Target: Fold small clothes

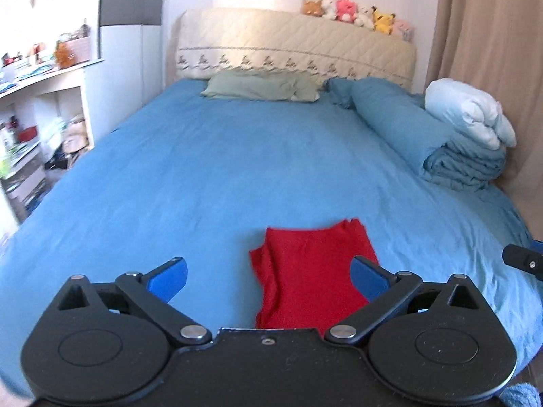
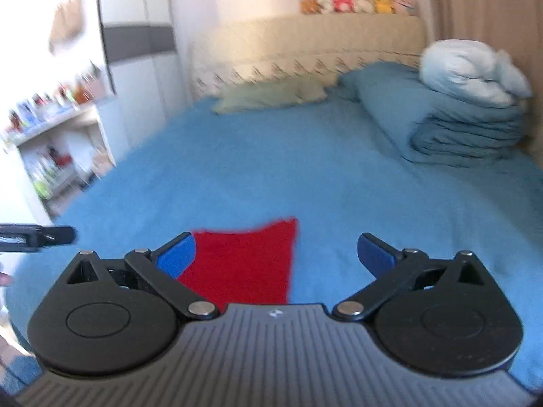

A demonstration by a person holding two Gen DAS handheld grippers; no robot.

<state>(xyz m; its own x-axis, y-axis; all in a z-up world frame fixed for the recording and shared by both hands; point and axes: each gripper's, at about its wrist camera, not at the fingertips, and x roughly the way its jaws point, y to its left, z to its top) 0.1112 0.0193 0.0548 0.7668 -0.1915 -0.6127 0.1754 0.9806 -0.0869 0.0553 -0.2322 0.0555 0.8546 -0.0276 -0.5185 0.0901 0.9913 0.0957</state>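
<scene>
A small red garment (image 1: 312, 271) lies folded on the blue bed sheet (image 1: 220, 169) near the front edge. It also shows in the right wrist view (image 2: 244, 264). My left gripper (image 1: 268, 278) is open and empty, above the garment's left part. My right gripper (image 2: 276, 259) is open and empty, with its left finger over the garment's left side. The right gripper's edge shows at the far right of the left wrist view (image 1: 522, 259). The left gripper's edge shows at the far left of the right wrist view (image 2: 37, 235).
A green pillow (image 1: 261, 86) lies at the headboard (image 1: 295, 44). Folded blue bedding (image 1: 441, 146) with a white quilt (image 1: 471, 115) on top sits at the bed's right side. Shelves (image 1: 37, 129) stand left of the bed. A beige curtain (image 1: 488, 34) hangs right.
</scene>
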